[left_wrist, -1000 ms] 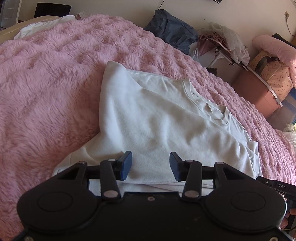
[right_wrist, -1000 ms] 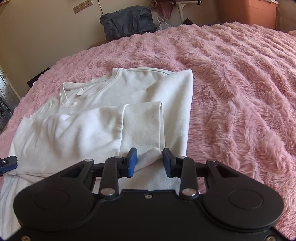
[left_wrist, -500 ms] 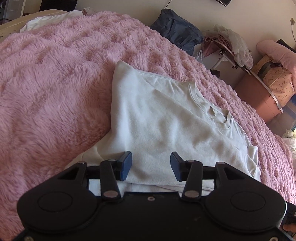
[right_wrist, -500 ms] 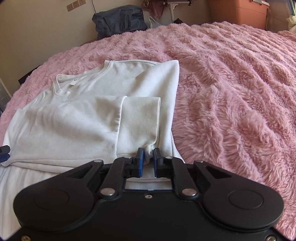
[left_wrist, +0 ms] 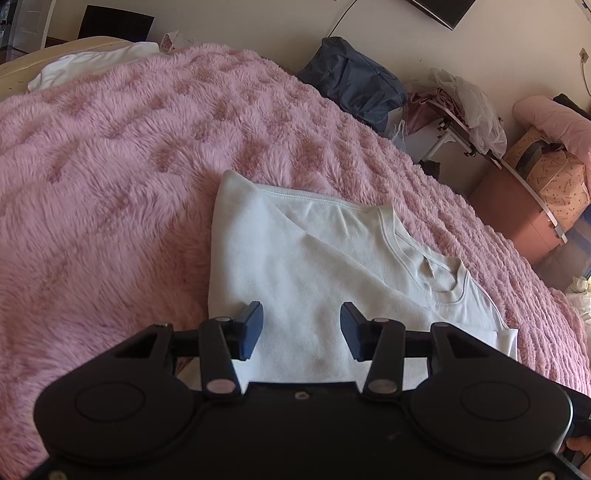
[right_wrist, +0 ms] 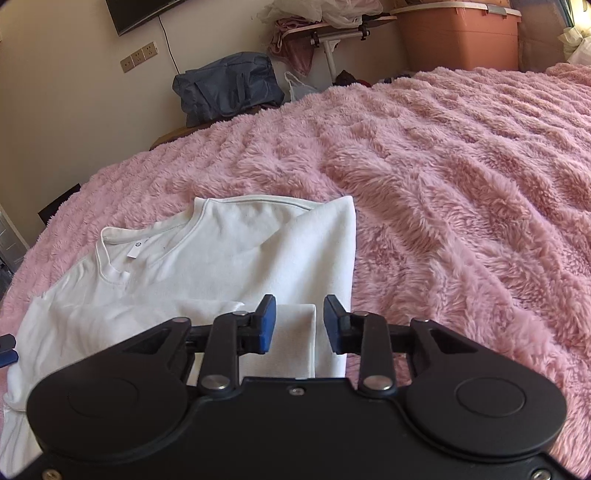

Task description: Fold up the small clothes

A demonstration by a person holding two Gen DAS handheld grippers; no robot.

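Note:
A white long-sleeved shirt (left_wrist: pixel 314 266) lies on the pink fluffy blanket (left_wrist: pixel 110 177), collar up, both sides folded inward. My left gripper (left_wrist: pixel 301 317) hovers open over its near folded edge, with only flat cloth below the blue pads. In the right wrist view the shirt (right_wrist: pixel 229 251) has a sleeve (right_wrist: pixel 295 332) folded back across its body. My right gripper (right_wrist: pixel 300 314) stands just above that sleeve's cuff, its jaws opening, and the pads do not press the cloth. The left gripper's blue tip (right_wrist: pixel 7 350) shows at the far left edge.
The blanket (right_wrist: pixel 461 184) covers the bed on every side. Off the bed are a dark blue bag (right_wrist: pixel 229 88), a brown storage box (right_wrist: pixel 458 33) and a small table heaped with clothes (left_wrist: pixel 461 107). White bedding (left_wrist: pixel 88 66) lies at the far corner.
The right jaws narrowed onto the sleeve cuff, then spread apart and let it lie flat. Both grippers shifted a little over the shirt; the left stayed open.

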